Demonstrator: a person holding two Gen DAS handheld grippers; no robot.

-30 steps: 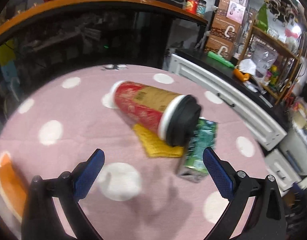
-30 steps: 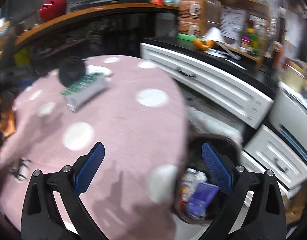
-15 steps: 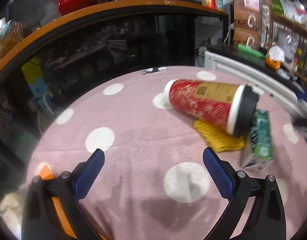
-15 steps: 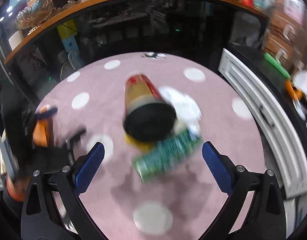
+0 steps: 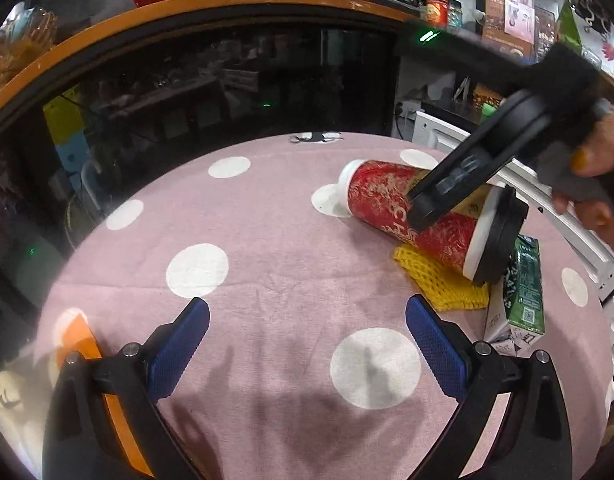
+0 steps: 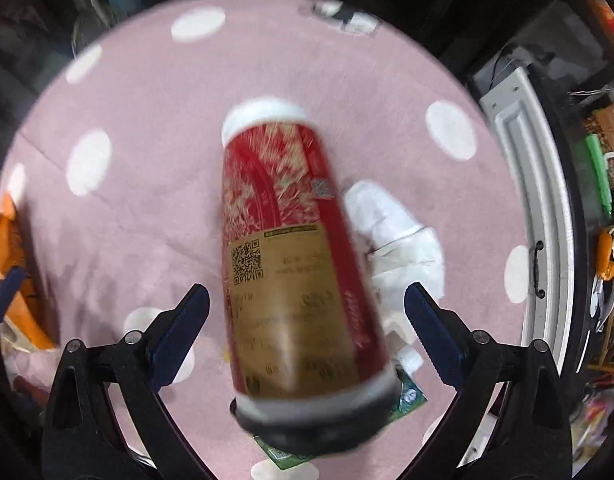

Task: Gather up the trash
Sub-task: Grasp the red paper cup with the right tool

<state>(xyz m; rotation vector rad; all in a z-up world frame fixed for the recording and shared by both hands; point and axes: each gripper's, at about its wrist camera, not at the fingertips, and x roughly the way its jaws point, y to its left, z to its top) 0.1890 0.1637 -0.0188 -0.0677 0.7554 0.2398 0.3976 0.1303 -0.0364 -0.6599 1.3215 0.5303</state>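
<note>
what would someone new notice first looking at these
A big red paper cup with a black lid lies on its side on the pink polka-dot tablecloth, resting on a yellow net beside a green carton. The right hand-held gripper is open with the cup between its fingers. The left hand-held gripper hovers open, nearer the table's edge.

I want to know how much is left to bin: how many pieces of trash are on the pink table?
4 visible: a red cup lying on its side, yellow netting under it, a green carton beside its black lid, and crumpled white paper behind the cup. More may be hidden.
</note>
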